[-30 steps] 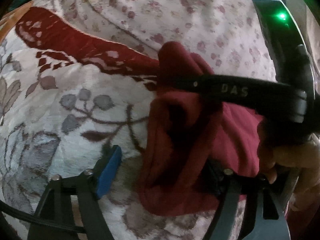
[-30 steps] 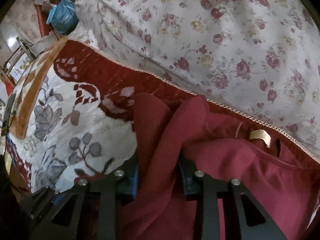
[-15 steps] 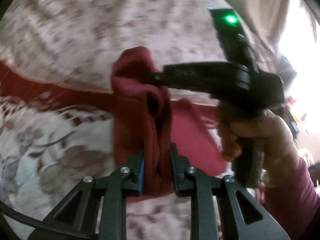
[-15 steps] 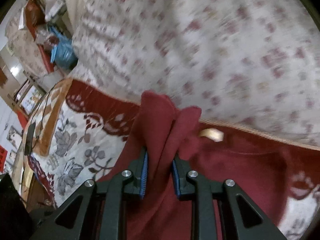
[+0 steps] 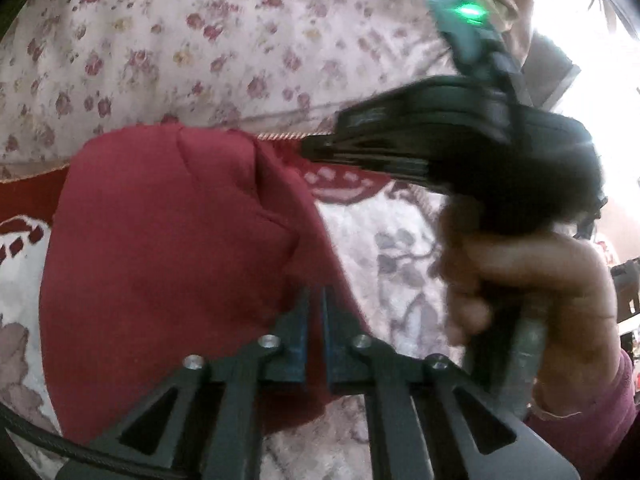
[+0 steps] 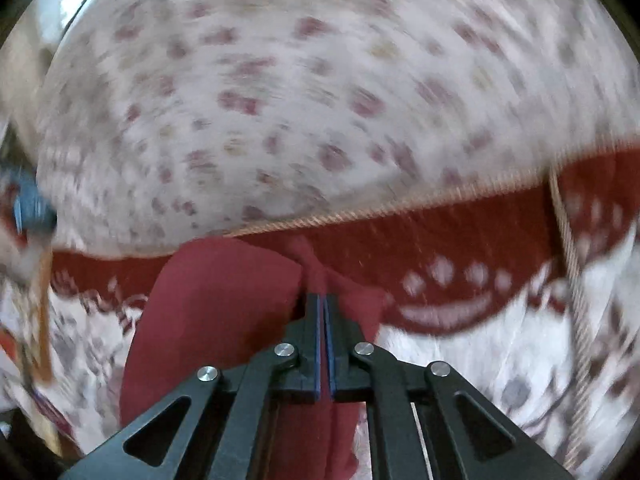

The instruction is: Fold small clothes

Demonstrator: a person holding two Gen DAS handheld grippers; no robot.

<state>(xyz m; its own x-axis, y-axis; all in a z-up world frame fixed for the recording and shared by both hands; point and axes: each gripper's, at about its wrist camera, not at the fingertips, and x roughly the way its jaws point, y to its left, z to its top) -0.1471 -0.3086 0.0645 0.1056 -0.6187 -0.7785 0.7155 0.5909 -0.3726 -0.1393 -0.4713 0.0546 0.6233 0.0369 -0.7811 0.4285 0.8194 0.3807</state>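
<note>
A dark red garment hangs bunched over the patterned blanket. My left gripper is shut on its right edge. In the left wrist view the right gripper reaches in from the right, held by a hand, its tips at the garment's top edge. In the right wrist view my right gripper is shut on a thin fold of the same red garment, which hangs to the left and below the fingers.
A white and red patterned blanket lies underneath. A white floral sheet covers the area behind it, also in the right wrist view. A bright window glares at the upper right.
My left gripper closed on the garment. Both grippers lifted and swung it sideways; it now hangs spread to the left. The right gripper's jaws pinch tighter.
</note>
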